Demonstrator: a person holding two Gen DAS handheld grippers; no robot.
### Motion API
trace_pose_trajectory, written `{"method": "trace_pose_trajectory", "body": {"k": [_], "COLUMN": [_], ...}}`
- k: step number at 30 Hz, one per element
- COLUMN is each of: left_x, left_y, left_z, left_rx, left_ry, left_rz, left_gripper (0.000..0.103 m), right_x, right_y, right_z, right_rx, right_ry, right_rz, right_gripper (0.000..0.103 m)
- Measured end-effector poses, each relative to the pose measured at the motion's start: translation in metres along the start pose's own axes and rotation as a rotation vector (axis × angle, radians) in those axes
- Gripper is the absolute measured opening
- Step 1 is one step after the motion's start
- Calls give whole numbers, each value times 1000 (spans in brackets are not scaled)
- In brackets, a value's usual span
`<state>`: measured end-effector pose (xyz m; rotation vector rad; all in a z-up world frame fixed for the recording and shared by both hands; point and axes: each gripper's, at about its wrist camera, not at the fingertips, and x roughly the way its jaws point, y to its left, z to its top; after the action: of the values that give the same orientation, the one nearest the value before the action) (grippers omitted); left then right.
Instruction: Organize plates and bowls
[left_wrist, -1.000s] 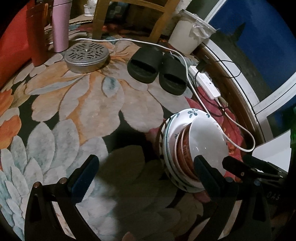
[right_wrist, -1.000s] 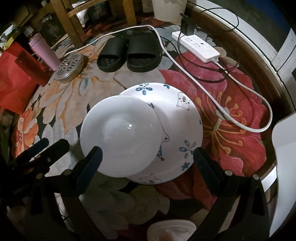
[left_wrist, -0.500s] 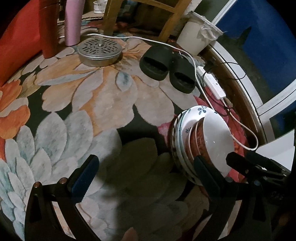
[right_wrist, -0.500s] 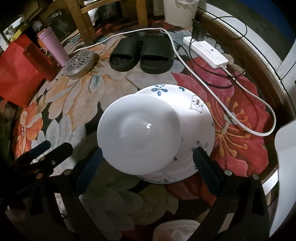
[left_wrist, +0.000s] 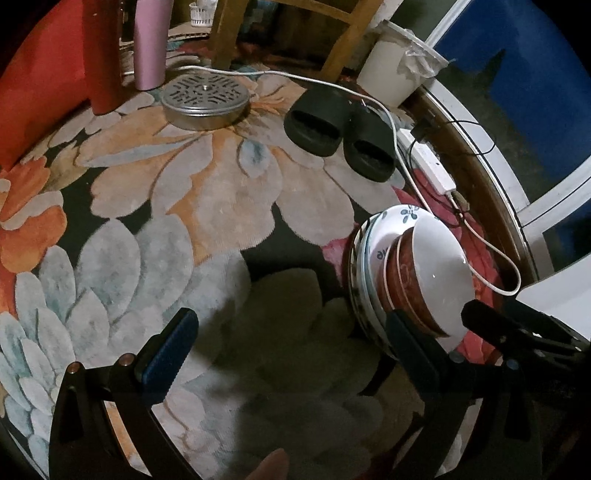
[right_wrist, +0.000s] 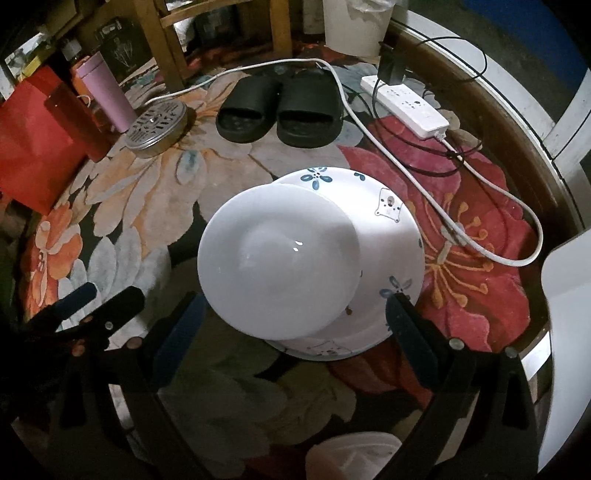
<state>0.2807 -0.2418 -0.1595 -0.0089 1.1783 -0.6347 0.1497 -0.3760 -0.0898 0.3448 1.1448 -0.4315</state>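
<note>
- Left claw (left_wrist: 284, 354) has its jaws wide apart with nothing between them; it hangs over the grey-petal part of the rug (left_wrist: 155, 229), with the crockery stack just past its right finger.
- Right claw (right_wrist: 291, 332) also has its jaws spread apart, gripping nothing; the stack sits between and just ahead of its fingers, and whether either finger touches a rim cannot be told.
- Stack: a bowl (right_wrist: 277, 258), white inside and red-brown outside in the left view (left_wrist: 410, 280), rests on top of flowered plates (right_wrist: 391, 236), shifted toward their left side so it overhangs their rim.
- Plates (left_wrist: 373, 243) number at least two in the left view, nested together; their white faces carry blue flowers and a small cartoon figure.
- Stack lies on the rug near its right edge, where grey petals meet a big red flower (right_wrist: 472, 258).
- Slippers (right_wrist: 280, 107), a black pair side by side, sit farther back on the rug.
- Round perforated tin (right_wrist: 157, 129) lies left of the slippers, near a pink bottle (right_wrist: 107, 96) and a red one (right_wrist: 74, 118).
- Power strip (right_wrist: 406, 105) lies at the rug's far right edge; a white cable (right_wrist: 491, 206) loops from it across the red flower, right of the plates.
- White bin (left_wrist: 395, 70) stands beyond the rug's far edge.
</note>
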Motion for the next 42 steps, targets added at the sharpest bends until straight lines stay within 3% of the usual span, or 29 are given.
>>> {"method": "trace_pose_trajectory", "body": {"k": [6,10,14,42], "left_x": [1,0,-2,-13], "left_y": [-3,-3,0,-13], "left_z": [-5,-7,-7,-5], "left_rx": [24,26,23,86], "left_ry": [13,8,1,-34], "left_rz": [27,66,41,55], "left_gripper": [102,102,102,101], "right_x": [-6,-10,-11,-26], "right_y": [7,9,8,6], "right_z": [-3,-3,-3,-4], "right_rx": [-26,-25,-28,-50], "right_ry": [-25,-37,-32,-43], "right_rz": [-25,5,9,1], "right_gripper": [99,99,98,99]}}
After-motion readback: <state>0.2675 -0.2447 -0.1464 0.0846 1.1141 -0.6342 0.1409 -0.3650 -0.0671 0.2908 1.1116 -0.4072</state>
